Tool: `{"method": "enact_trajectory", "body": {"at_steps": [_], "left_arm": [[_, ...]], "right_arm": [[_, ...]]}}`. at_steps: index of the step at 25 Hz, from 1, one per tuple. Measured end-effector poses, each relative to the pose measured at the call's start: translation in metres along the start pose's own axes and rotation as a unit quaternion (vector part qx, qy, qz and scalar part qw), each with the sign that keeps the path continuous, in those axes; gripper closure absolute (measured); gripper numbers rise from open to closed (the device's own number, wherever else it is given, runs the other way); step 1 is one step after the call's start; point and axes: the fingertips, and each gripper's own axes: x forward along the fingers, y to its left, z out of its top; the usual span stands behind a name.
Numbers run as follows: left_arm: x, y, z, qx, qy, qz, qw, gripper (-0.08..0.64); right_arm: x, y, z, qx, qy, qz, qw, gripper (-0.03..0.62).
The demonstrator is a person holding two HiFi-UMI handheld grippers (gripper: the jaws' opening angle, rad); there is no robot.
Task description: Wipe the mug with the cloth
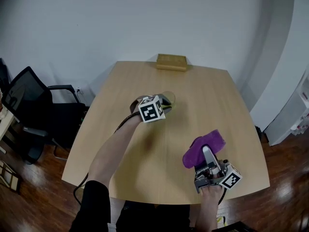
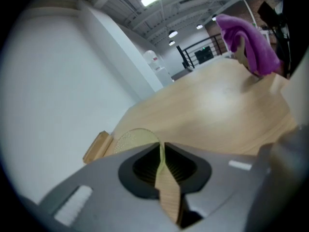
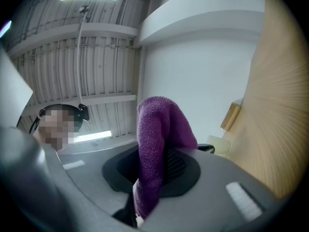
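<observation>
Mug [image 1: 170,98] sits mid-way along the table [image 1: 207,91], its thin rim pinched by the left hand-held gripper [image 2: 161,164]. The right hand-held gripper [image 3: 153,175] clamps the purple cloth [image 1: 205,146], held apart from it. Both are in hand, but wiping seems not yet begun.

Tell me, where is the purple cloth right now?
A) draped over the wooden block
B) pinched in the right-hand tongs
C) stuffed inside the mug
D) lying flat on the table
B: the purple cloth sticks up from between the pads of the right tongs, which are closed on it.
</observation>
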Motion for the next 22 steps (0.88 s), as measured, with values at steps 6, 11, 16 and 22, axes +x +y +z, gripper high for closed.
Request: {"method": "enact_trajectory", "body": {"at_steps": [6,11,16,22], "left_arm": [[-0.118,-0.026,0.055,-0.333,-0.356,-0.058,0.8711,0.517],[-0.207,-0.073,0.068,-0.441,-0.490,-0.066,0.7487,0.517],[-0.238,-0.124,0.082,-0.412,-0.512,-0.022,0.7533,0.517],[-0.239,-0.157,0.092,-0.367,-0.532,0.010,0.7631,0.517]], "right_arm": [[-0.001,0.004,-0.001,-0.024,0.013,-0.009,1.000,0.534],[0.014,0.020,-0.002,-0.094,0.043,-0.025,0.994,0.535],[0.051,0.043,-0.019,-0.183,0.091,-0.045,0.978,0.535],[0.071,0.040,0.000,-0.294,0.111,-0.123,0.941,0.535]]}}
